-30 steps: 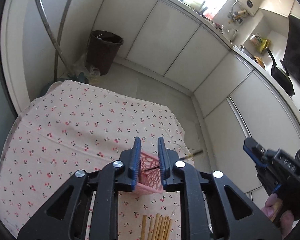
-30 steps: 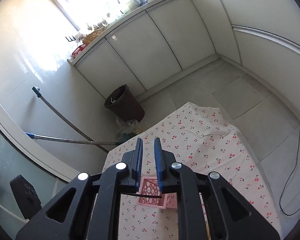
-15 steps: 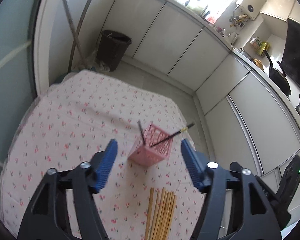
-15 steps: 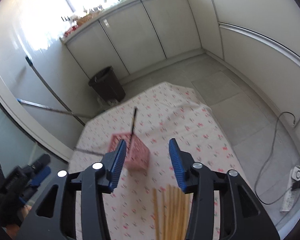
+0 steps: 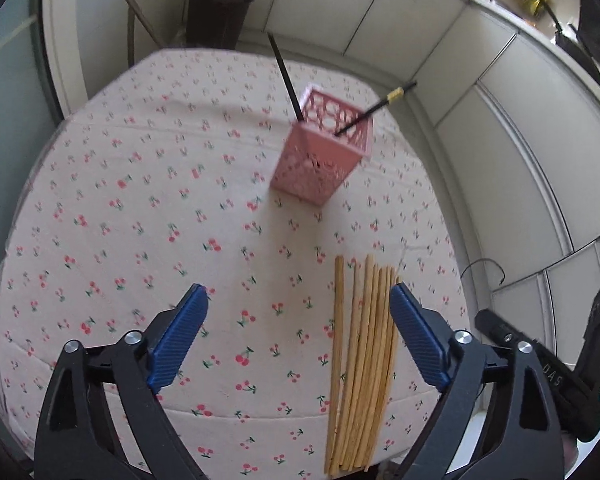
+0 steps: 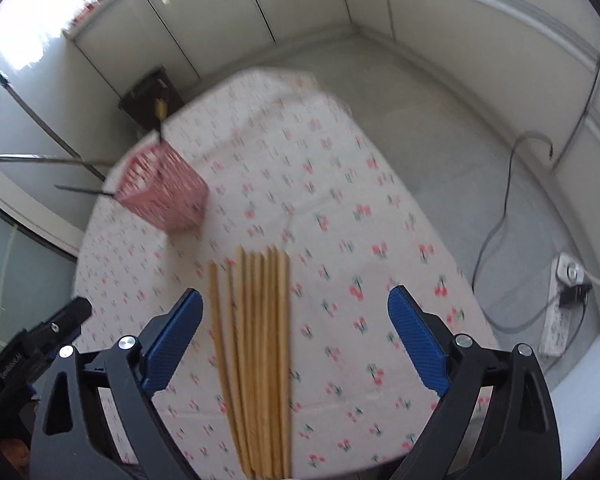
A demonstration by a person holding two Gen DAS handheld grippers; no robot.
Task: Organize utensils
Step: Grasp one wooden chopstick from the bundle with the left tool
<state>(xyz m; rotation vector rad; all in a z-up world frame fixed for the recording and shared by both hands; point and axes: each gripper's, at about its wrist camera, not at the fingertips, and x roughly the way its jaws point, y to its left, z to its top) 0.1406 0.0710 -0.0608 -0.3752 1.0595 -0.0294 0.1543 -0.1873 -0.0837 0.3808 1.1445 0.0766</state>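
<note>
Cherry-print tablecloth (image 5: 140,208) covered the table, dark bin (image 5: 219,16) sat at 12 o'clock, power strip (image 6: 560,304) at 3.

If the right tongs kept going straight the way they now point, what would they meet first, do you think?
Most likely the wooden chopsticks lying on the cherry-print tablecloth: the right tongs stand open and angled down over them, toward the left jaw. Depth is hard to judge, so they might land on bare cloth beside them.
</note>
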